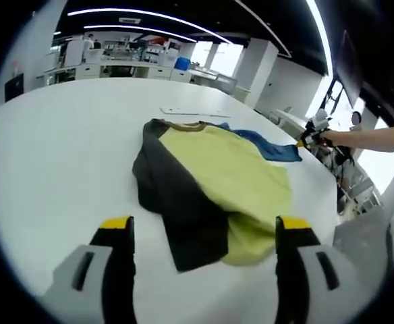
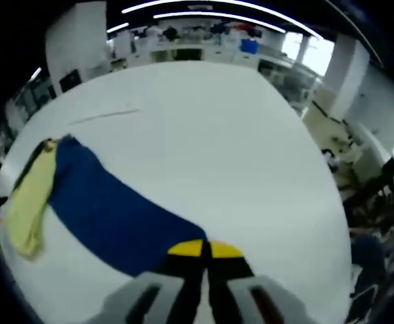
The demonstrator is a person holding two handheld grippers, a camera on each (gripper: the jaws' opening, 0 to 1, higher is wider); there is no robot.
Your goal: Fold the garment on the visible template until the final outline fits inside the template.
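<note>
In your left gripper view, your left gripper [image 1: 204,233] hangs released, its yellow-tipped jaws spread wide with nothing between them, low over the white table [image 1: 62,148]. Just past the tips lies the garment [image 1: 217,182]: a yellow-green panel on top, a dark grey panel folded along the side nearer your left jaw, a brownish collar at the far end. A blue sleeve [image 1: 268,145] runs out from under it, off beyond your right jaw. There your right gripper [image 1: 313,133] comes in, with a person's arm [image 1: 376,138] behind it; it meets the sleeve's end, though the contact is small and hard to make out.

No brand, label or writing can be read on the cloth or the table.

In your right gripper view, your right gripper [image 2: 205,251] is clenched, yellow tips pressed together on the near edge of the blue sleeve [image 2: 109,209]; the cloth goes under the tips, so the pinch itself is hidden. The sleeve stretches away to the left of the jaws, with the yellow-green of the garment [image 2: 32,196] bunched at its far end.

Beyond the garment, a thin pale strip [image 1: 193,111] lies flat on the table, possibly the template's edge. Far off, desks and a blue bin [image 1: 182,63] sit blurred; its contents can't be seen.
</note>
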